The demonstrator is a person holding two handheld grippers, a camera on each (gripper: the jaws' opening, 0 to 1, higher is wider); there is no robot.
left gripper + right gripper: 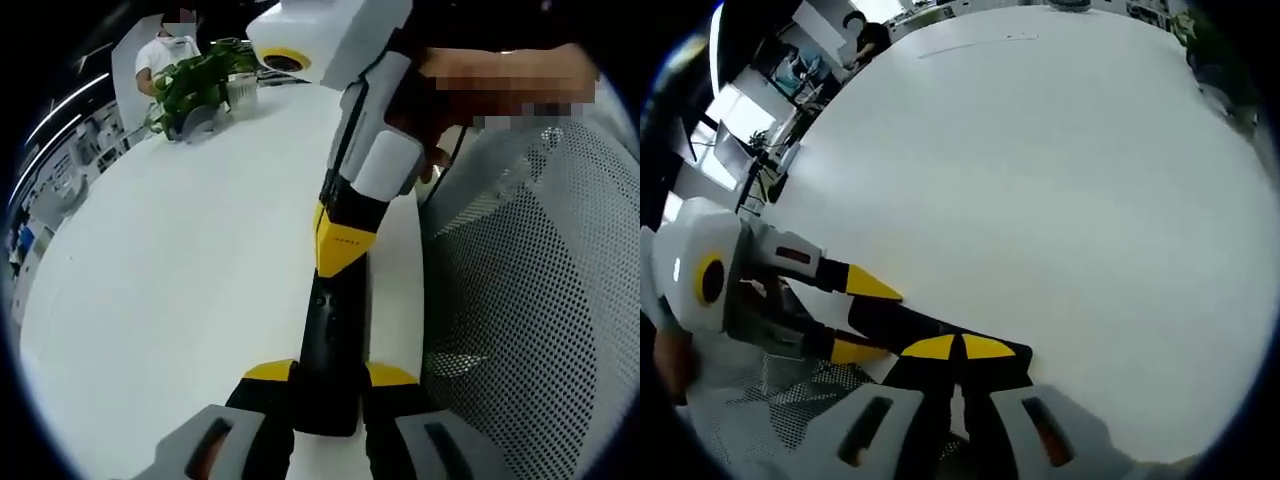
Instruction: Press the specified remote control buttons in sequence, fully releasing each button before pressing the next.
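Left gripper (325, 400) is clamped on the near end of the remote control (330, 340), a slim black bar held over the desk (180, 300) along its edge by the mesh chair (530, 320). Right gripper (345, 240) has its yellow tips together, touching the remote's upper face. Remote looks light, rigid, smooth plastic: slippery, likely to pivot under a press. Best held across the narrow sides at the button-free end. Potted plant (200, 85) sits at the far edge.
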